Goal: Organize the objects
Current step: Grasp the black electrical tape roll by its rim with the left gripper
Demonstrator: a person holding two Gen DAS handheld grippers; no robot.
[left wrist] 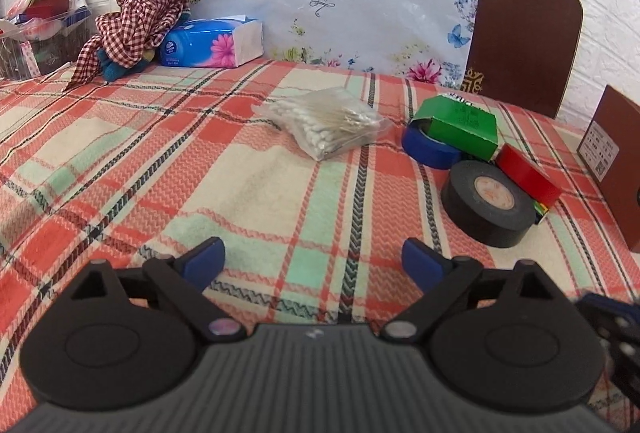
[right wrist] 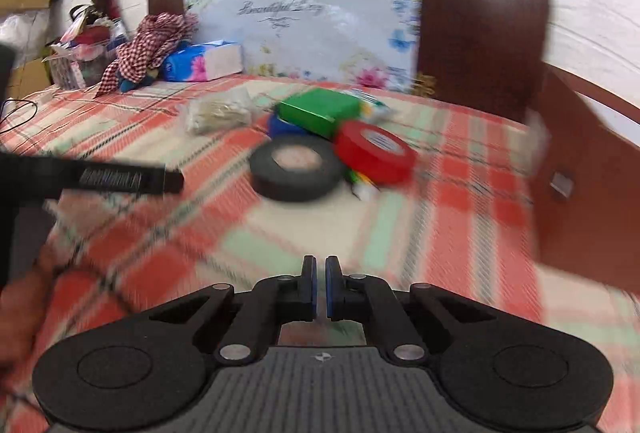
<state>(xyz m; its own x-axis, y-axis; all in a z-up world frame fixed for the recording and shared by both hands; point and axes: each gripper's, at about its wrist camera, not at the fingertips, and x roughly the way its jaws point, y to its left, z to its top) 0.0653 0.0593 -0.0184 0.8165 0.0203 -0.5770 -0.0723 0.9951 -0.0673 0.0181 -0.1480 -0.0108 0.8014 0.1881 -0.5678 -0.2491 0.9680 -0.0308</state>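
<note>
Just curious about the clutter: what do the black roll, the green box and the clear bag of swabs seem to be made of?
Black roll: probably matte cloth or vinyl tape, dull surface, on a tan core. Green box: likely printed cardboard, with crisp folded edges. Bag of swabs: thin clear plastic, glossy and wrinkled; the sticks look wooden or paper with white cotton tips.

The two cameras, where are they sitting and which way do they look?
Left wrist view: on the left gripper, low over the plaid blanket, facing the headboard; its open fingers show.
Right wrist view: on the right gripper, facing likewise, blurred; its shut fingers show.
Both share the black tape, red tape and green box.
</note>
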